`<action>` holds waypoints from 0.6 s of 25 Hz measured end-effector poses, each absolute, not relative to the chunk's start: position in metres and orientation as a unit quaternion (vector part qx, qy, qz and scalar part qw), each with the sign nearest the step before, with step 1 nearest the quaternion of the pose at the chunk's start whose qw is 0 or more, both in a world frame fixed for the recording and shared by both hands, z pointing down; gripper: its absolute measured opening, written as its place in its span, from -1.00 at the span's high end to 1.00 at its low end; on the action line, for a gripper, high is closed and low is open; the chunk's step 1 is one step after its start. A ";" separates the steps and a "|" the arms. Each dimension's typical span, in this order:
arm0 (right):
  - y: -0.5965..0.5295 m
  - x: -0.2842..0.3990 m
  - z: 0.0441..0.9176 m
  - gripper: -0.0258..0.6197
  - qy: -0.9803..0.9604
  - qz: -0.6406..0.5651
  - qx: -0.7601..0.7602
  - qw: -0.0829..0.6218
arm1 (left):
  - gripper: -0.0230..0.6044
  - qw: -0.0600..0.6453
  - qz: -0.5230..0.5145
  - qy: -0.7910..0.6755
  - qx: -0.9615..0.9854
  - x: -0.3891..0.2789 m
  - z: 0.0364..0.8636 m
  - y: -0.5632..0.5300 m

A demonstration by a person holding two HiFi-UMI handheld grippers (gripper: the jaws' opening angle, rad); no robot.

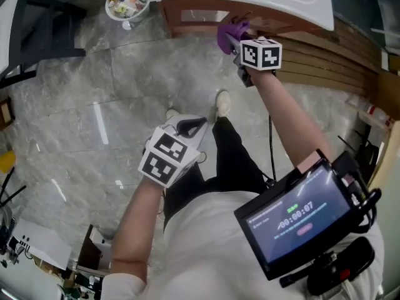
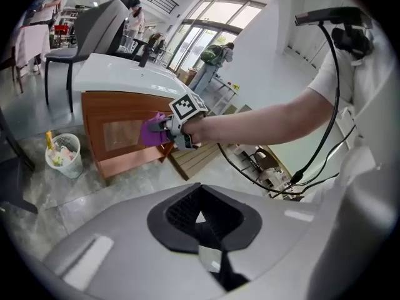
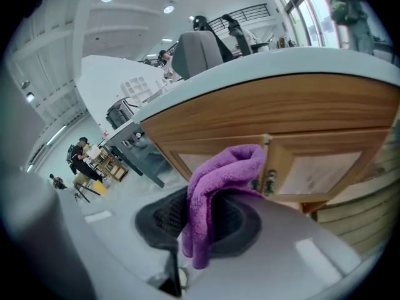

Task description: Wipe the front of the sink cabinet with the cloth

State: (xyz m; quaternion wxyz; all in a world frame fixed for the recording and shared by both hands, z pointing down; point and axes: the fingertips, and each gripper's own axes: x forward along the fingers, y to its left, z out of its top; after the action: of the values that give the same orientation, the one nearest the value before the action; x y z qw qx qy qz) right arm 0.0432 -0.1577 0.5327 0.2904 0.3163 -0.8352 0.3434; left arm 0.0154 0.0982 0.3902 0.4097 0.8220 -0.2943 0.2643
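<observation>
- The cloth [image 3: 220, 183], a purple microfibre piece, is pinched in the right gripper [image 3: 203, 220]. The jaws are closed on a folded bunch of it, the rest standing up in a loose hump above them.
- The hump is held up at the front of the sink cabinet [image 3: 325, 170], by the seam between the two door panels and just under the white countertop [image 3: 250, 74]. Actual contact with the wood cannot be confirmed.
- The cloth is judged light, soft and limp. It is expected to fold and flatten under pressure rather than push back, so the wiping force has to be carried through the jaws close behind the wad.
- A hold low on the bunched fold, as now, is judged sound. A grip near a loose edge would likely let the cloth trail or be dragged out against the wood.
- The small metal fitting [image 3: 270, 181] at the door edge is a likely snag for the pile.
- The left gripper [image 2: 201, 222] is held low and well apart from the cabinet, its jaws pressed together on nothing.
</observation>
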 end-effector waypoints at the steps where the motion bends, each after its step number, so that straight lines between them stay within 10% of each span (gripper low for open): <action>1: -0.161 0.068 0.535 0.70 -0.830 0.345 0.326 0.293 | 0.91 0.408 0.265 -0.291 0.824 0.026 0.390 0.094; 15: -0.263 0.377 0.583 0.70 -0.745 0.310 0.453 0.379 | 0.91 0.396 0.262 -0.266 0.839 0.160 0.398 0.018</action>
State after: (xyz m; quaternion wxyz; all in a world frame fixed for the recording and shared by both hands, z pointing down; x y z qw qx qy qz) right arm 0.3767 -0.2626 0.5827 0.3794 0.4530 -0.7450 0.3097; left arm 0.1598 0.0177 0.3980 0.3956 0.8389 -0.2661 0.2624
